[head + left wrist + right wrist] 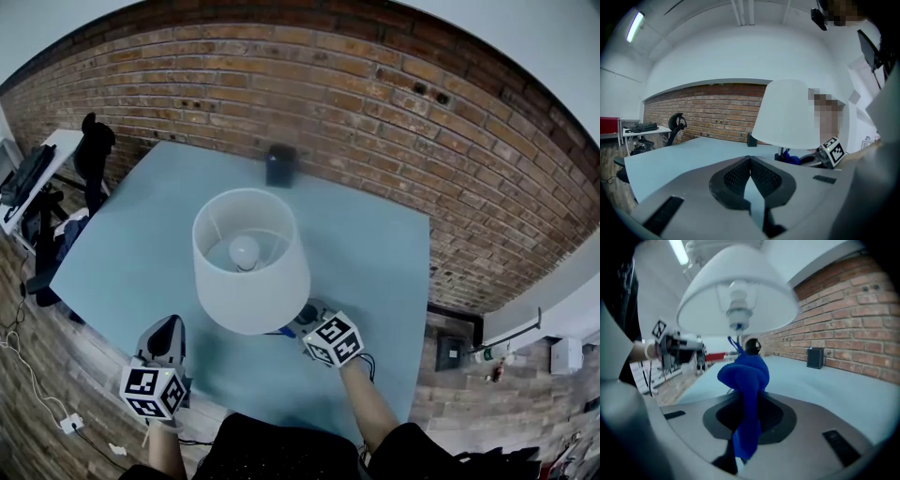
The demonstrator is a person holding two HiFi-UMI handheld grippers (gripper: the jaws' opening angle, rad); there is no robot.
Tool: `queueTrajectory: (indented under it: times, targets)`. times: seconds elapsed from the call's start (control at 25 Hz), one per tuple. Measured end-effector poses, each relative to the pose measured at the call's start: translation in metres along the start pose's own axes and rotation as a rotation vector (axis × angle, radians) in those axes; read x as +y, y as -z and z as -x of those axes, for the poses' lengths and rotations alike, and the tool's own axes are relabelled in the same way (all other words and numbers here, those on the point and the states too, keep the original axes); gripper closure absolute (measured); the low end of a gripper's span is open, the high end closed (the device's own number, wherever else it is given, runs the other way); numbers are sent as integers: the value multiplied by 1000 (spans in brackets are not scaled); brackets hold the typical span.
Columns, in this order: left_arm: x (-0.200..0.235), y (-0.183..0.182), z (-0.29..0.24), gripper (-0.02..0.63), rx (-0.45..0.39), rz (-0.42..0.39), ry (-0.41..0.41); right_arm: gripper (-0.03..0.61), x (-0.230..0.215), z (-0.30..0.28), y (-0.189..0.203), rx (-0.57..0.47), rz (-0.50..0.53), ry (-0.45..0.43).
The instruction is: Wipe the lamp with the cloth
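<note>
Pinching blue cloth (746,380) tight, right gripper (747,420) jaws sit just below shade (740,287) of lamp (251,272), middle of table (375,253). Left gripper (750,180) jaws together, empty, apart from lamp. Risk: unbraced lamp tips under wiping push; cloth may snag bulb (245,251).

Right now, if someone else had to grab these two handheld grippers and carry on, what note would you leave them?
Left gripper: shut and empty, by the front edge of the table, left of the lamp.
Right gripper: shut on the blue cloth, held under the lampshade near the stem.
Done: cloth is in hand at the lamp.
Left: wipe shade, stem and base. I cannot tell whether the cloth touches the lamp yet.
</note>
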State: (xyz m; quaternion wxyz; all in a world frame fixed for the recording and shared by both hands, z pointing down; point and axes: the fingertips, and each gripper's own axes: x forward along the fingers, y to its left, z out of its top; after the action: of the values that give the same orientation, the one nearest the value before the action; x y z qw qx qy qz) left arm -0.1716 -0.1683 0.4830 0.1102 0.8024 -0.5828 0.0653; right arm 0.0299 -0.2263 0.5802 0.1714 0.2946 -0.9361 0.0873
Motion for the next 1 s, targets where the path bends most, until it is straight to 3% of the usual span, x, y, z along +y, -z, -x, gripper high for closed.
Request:
queueTrajectory:
  times: [0.12, 0.2, 0.28, 0.36, 0.44, 0.56, 0.68, 0.88, 1.0]
  targets:
    - [3, 0, 1, 606, 6, -5, -3, 512, -35, 25, -39, -254, -244, -98]
    - [8, 3, 1, 606, 17, -6, -11, 512, -58, 30, -58, -335, -349, -146]
    - [12, 7, 2, 605, 32, 0, -22, 512, -68, 23, -69, -346, -442, -242]
    - [14, 11, 2, 606, 44, 12, -34, 512, -61, 10, -74, -319, -532, -391]
    - [16, 14, -1, 606, 51, 19, -42, 512, -49, -4, -75, -289, -573, -510]
    - [18, 17, -5, 606, 65, 23, -44, 512, -28, -26, -69, -247, -604, -621]
    - [17, 19, -11, 606, 76, 28, -36, 512, -20, -46, -51, -146, -590, -611]
    - [16, 20, -18, 606, 75, 24, -20, 512, -26, -61, -6, 128, -451, -486]
    - [14, 22, -21, 605, 83, 20, -12, 512, -35, -61, 10, 237, -364, -382]
